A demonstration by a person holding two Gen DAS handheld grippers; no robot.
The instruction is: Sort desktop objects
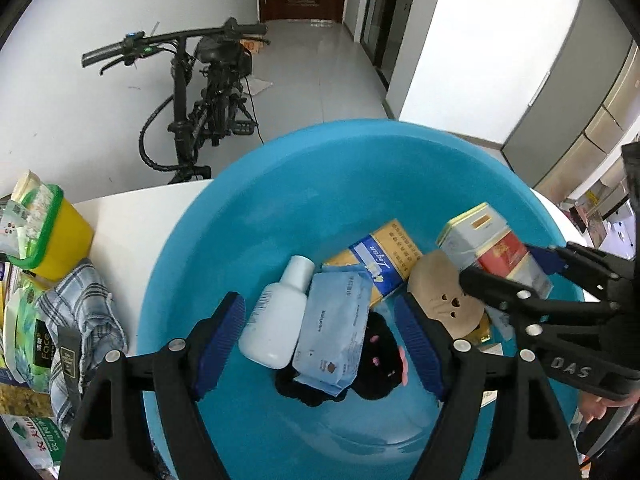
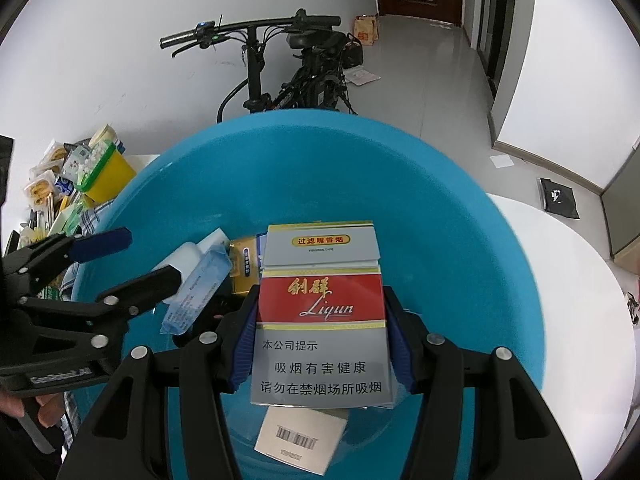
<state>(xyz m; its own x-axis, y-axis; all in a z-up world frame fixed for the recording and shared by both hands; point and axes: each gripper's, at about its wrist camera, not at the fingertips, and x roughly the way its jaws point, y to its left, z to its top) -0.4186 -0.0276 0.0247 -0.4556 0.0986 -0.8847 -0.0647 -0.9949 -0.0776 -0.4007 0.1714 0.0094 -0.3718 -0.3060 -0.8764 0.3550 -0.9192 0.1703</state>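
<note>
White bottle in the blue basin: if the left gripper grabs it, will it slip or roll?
The white bottle looks like smooth plastic, so the pads may slip. It lies on its side on the sloped basin against a blue packet; nudged, it would probably roll. Likely light and stiff. The left gripper is open above it.

black plush (image 1: 380, 364) half hidden, barcoded box (image 2: 300, 436) part-covered
</note>
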